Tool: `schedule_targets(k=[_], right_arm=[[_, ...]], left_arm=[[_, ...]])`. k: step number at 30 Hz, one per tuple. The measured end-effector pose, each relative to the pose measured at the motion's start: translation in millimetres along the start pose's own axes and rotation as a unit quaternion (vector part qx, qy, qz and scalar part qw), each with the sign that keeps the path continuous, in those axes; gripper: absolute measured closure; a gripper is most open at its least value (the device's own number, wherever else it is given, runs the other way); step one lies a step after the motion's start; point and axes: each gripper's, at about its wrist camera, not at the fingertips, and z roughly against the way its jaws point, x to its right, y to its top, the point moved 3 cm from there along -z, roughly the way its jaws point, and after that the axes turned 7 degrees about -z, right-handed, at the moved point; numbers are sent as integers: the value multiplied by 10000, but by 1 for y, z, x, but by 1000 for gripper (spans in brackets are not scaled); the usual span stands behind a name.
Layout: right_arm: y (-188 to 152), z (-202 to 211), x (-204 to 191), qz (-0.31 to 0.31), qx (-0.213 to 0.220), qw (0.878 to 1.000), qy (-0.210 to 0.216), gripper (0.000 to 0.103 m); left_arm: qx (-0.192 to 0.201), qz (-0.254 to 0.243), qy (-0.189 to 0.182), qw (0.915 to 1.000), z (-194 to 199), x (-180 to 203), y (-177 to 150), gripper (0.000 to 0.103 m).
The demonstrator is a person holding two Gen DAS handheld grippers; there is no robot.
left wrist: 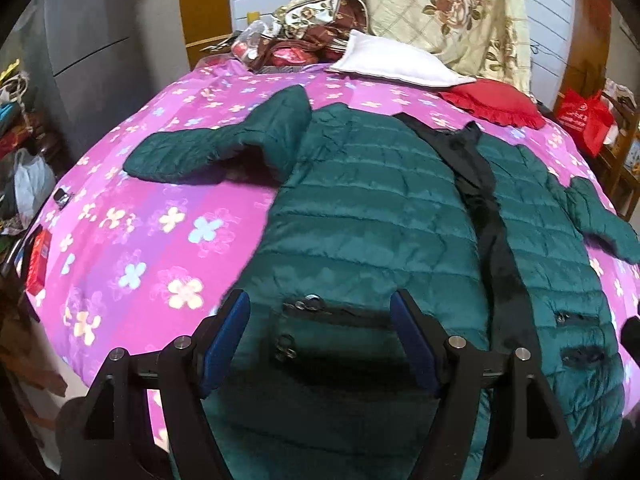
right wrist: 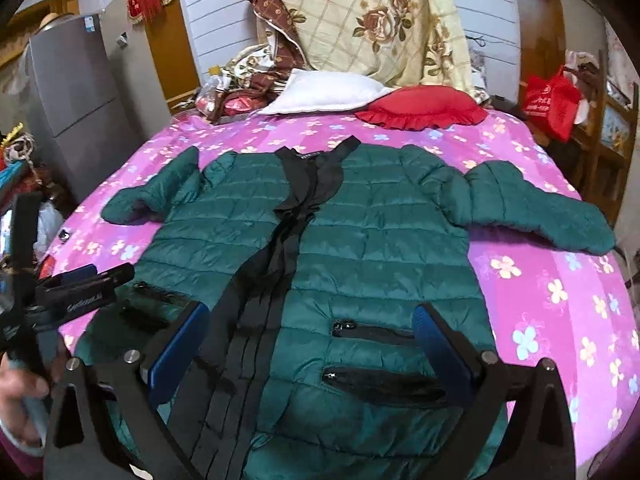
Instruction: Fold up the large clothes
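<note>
A dark green quilted jacket (left wrist: 360,216) (right wrist: 360,240) lies front up on the pink flowered bedspread (left wrist: 160,216) (right wrist: 540,288). Its black zip band runs down the middle and both sleeves are spread out sideways. The hem is toward me and the collar toward the pillows. My left gripper (left wrist: 320,320) hovers open over the hem by a zipped pocket (left wrist: 320,308), with nothing between its blue pads (left wrist: 228,332). My right gripper (right wrist: 308,340) is open over the hem, astride the zip band and a pocket zip. In the right wrist view the left gripper (right wrist: 100,276) shows at the left, held by a hand (right wrist: 16,396).
A white pillow (right wrist: 324,92), a red frilled cushion (right wrist: 424,112) and a heaped flowered quilt (right wrist: 380,20) lie at the bed's head. A grey fridge (right wrist: 76,92) stands at the left and a red bag (right wrist: 552,100) on wooden shelves at the right. A red box (left wrist: 38,260) sits by the bed's left edge.
</note>
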Motion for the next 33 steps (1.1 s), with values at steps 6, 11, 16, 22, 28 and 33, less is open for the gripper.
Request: schedule_targets(k=[6, 11, 16, 22, 28, 33], right_arm=[[-1, 3, -41, -77, 54, 9996, -281, 0], [-2, 15, -56, -255, 62, 9989, -394, 0], [-8, 19, -47, -378, -25, 9987, -352, 0], [-13, 20, -44, -350, -53, 9987, -376, 0], [-18, 16, -46, -357, -142, 9989, -283, 0], [-21, 15, -48, -351, -134, 9988, -317, 0]], left_arm=[[80, -90, 19, 9999, 4, 12, -3, 50], [111, -92, 9, 9999, 9, 15, -3, 50], [120, -50, -11, 9999, 11, 15, -3, 50], [144, -49, -50, 9999, 13, 17, -4, 50], [114, -52, -108, 9999, 12, 20, -7, 50], [159, -48, -149, 9997, 15, 23, -8, 50]])
